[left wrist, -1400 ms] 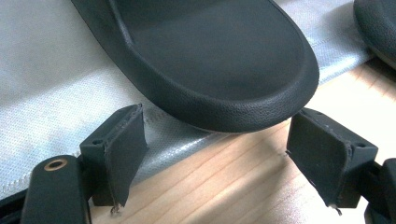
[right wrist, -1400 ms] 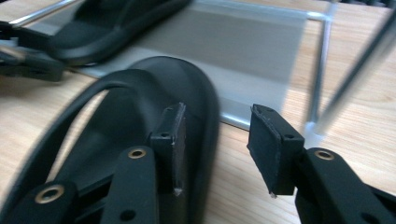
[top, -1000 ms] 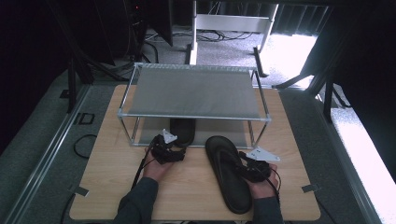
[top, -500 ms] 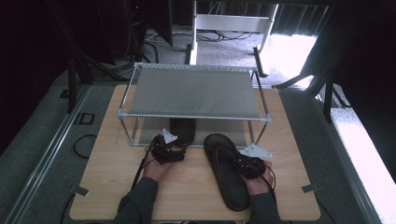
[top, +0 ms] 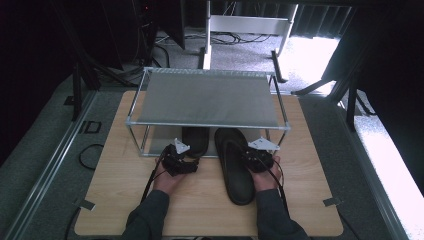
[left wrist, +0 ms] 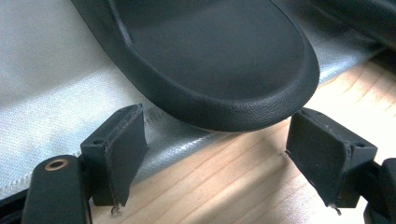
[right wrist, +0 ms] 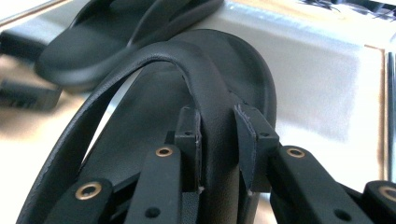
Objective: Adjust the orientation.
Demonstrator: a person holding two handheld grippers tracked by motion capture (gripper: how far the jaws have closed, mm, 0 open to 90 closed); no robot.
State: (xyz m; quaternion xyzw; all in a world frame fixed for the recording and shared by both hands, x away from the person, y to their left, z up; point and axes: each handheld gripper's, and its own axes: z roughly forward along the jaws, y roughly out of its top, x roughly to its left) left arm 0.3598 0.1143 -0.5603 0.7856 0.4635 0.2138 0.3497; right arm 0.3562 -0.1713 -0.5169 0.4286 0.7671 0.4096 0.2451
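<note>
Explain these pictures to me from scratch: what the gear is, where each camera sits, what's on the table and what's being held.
A person sits at a wooden table with a hand-held tool in each hand, each ending in two-jawed tongs. The high view looks down from above; the other two cameras ride on the tools and look along their jaws. On the table stands a metal-framed rack with grey fabric shelves. One black sandal lies on the lower shelf, its heel poking out. The left tongs stand open just behind that heel, touching nothing. The right tongs have just been closing and pinch the strap of the second sandal, whose front is at the shelf.
</note>
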